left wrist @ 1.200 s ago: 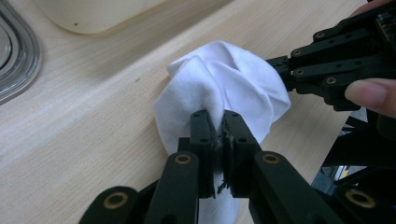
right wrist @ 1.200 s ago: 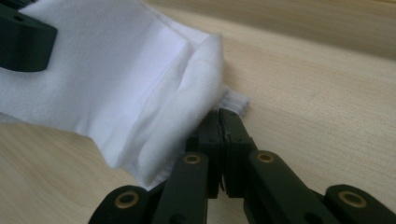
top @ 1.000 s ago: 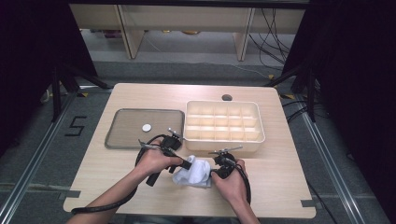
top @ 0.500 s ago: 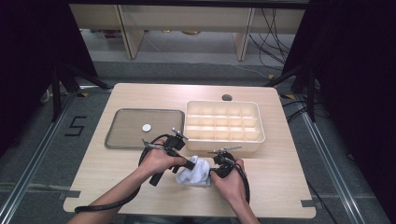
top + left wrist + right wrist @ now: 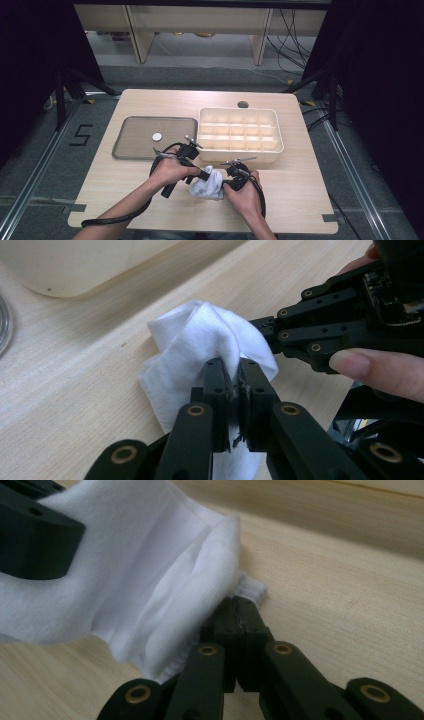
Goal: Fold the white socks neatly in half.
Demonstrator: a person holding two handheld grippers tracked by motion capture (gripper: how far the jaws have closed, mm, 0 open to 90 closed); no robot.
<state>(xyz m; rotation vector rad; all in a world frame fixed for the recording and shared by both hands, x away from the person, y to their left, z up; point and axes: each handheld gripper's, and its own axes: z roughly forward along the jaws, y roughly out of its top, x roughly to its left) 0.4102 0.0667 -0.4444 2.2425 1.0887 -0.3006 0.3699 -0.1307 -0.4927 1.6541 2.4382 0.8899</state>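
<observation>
Just in front of the compartment box [image 5: 240, 135], a white cloth [image 5: 207, 183] is pinched on the table by the left gripper [image 5: 205, 175] and the right gripper [image 5: 226, 184], both clenched on it.

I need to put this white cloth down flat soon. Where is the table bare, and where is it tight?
Bare wood lies right of the divided box and along the table edge near the person. It is tight where the cloth hangs between the left gripper and right gripper, just before the box and the tray.

tray [image 5: 135, 150] left of box [image 5: 240, 131] | cloth [image 5: 207, 184] before box — between both tools
</observation>
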